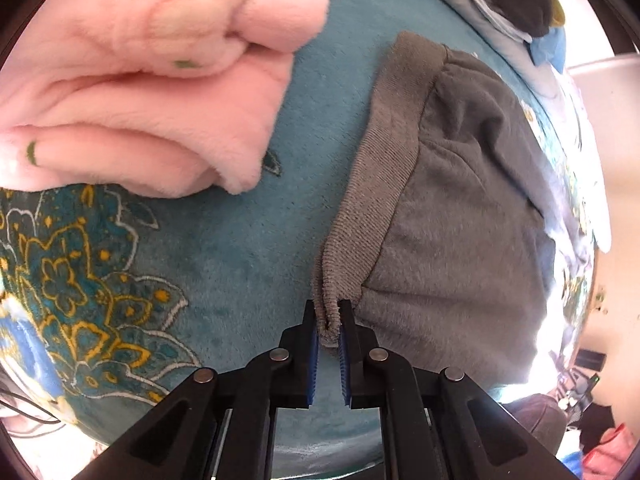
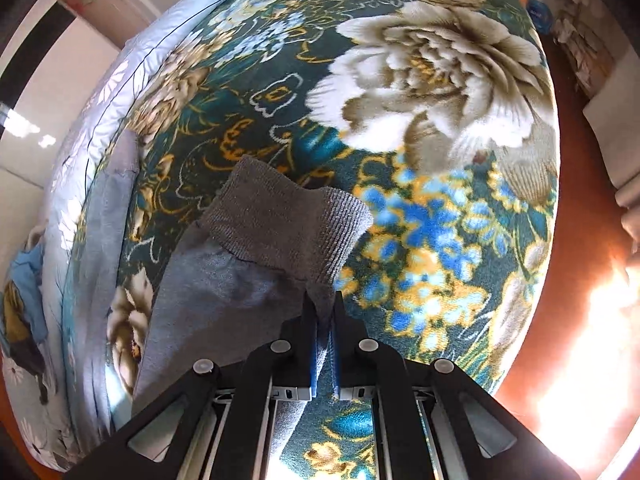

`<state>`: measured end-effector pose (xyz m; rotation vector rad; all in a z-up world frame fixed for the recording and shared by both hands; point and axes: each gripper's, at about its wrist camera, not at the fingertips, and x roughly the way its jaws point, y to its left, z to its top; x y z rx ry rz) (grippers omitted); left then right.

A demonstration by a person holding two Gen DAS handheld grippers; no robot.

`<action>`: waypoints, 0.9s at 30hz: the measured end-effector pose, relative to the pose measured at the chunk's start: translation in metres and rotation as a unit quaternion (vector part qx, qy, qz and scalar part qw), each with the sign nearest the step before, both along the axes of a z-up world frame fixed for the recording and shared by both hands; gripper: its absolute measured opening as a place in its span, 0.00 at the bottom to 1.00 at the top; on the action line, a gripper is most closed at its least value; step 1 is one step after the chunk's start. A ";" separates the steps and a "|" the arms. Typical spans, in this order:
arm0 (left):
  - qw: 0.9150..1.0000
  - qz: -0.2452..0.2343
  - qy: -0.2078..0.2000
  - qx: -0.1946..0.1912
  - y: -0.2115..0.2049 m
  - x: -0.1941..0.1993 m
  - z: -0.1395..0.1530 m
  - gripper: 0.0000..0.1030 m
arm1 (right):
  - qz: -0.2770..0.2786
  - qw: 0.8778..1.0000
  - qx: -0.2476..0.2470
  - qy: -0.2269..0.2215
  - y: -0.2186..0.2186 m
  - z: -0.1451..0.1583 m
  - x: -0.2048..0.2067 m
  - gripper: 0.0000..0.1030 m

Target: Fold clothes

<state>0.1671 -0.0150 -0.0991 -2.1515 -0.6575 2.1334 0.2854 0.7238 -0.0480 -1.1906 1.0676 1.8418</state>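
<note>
Two grippers are seen, each clamped on the same gray garment. The left gripper (image 1: 329, 322) is pinched on a bunched end of the ribbed band (image 1: 384, 168), its blue pads (image 1: 313, 360) drawn nearly together with the knit squeezed between them; it is held low over the bed and pointed along the band. The right gripper (image 2: 322, 312) is pressed shut on a ribbed cuff (image 2: 288, 220), with cloth caught between its fingers, and is likewise angled down and forward over the bed. One gray garment (image 1: 460, 208) is counted, spread flat and lightly creased on the teal floral blanket (image 1: 240, 240), its fleece paler than the coarse ribbing at its edges; in the right view the cuff is lifted and folded back over the smooth gray sleeve (image 2: 224, 292). One pink plush garment (image 1: 140, 88), dotted with small green marks, is heaped just beside it, the two kept apart by a strip of bare blanket. One pale blue quilt (image 2: 88, 120) is laid along the blanket's far edge.
</note>
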 end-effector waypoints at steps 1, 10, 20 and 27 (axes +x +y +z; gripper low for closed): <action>1.000 -0.006 0.001 -0.002 0.003 -0.001 0.001 0.10 | 0.009 1.000 0.005 -0.005 0.000 0.002 -0.004 0.05; 0.996 -0.078 0.015 -0.032 0.043 -0.019 0.031 0.28 | 0.073 0.995 0.060 -0.044 -0.010 0.031 -0.012 0.27; 0.990 -0.085 0.087 -0.067 0.044 -0.095 0.049 0.45 | 0.115 0.990 0.083 0.025 -0.005 0.073 -0.098 0.40; 0.989 -0.097 0.083 -0.078 0.060 -0.116 0.034 0.45 | 0.203 0.977 0.042 0.050 -0.021 0.060 -0.232 0.45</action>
